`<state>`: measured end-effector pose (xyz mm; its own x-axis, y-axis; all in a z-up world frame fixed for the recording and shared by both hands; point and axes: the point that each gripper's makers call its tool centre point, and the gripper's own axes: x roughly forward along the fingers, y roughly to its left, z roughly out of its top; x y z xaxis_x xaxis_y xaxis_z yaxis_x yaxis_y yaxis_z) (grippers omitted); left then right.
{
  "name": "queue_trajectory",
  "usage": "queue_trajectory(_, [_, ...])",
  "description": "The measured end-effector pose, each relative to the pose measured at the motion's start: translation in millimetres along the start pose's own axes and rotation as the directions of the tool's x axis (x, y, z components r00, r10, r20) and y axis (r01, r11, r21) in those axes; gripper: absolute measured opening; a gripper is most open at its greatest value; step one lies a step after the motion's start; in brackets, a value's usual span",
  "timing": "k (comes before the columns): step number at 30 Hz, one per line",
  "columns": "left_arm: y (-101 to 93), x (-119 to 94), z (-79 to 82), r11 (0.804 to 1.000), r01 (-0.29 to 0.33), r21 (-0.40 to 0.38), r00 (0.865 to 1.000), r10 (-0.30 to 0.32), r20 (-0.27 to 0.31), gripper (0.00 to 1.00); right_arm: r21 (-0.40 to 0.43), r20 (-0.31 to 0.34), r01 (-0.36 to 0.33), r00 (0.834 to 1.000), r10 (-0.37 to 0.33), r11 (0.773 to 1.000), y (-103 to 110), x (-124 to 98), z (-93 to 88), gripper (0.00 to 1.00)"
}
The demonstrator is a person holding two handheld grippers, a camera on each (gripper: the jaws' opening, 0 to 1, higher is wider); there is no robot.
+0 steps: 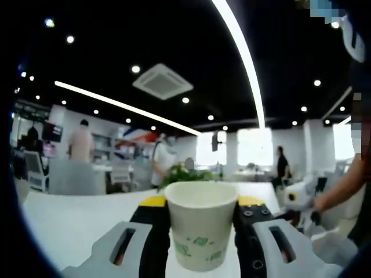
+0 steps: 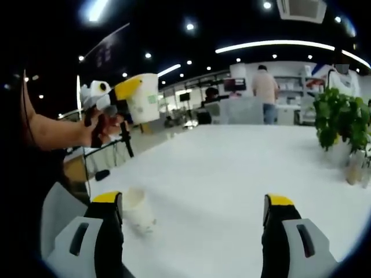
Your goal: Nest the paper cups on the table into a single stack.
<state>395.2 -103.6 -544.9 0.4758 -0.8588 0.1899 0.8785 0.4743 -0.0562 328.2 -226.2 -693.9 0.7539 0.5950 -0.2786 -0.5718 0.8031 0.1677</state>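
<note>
The left gripper (image 1: 203, 217) clamps an upright paper cup (image 1: 202, 225) above the white desk (image 1: 69, 223). The right gripper (image 2: 194, 214) hangs open over the desk, a second cup (image 2: 139, 212) just beside its left jaw; a potted plant (image 2: 339, 124) stands far right

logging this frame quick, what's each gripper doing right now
Left gripper: shut on a paper cup, held upright above the table.
Right gripper: open, holding nothing; a second cup stands on the white table by its left jaw.
</note>
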Motion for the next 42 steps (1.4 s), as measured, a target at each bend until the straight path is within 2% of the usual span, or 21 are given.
queue_trajectory(10, [-27.2, -11, 10.8, 1.0, 0.012, 0.011, 1.0, -0.012, 0.026, 0.41, 0.007, 0.001, 0.0, 1.0, 0.0, 1.0, 3, -2, -3.9, 1.0])
queue_trajectory(27, [-61.5, -30, 9.4, 0.998, 0.037, 0.045, 0.999, -0.038, 0.016, 0.41, 0.015, 0.004, 0.002, 1.0, -0.003, 1.0, 5, -6, -6.7, 1.0])
queue_trajectory(42, [-63.5, -36, 2.7, 0.998, 0.036, 0.043, 0.999, -0.037, 0.017, 0.41, 0.018, 0.004, -0.002, 1.0, 0.002, 1.0, 7, -4, -7.4, 1.0])
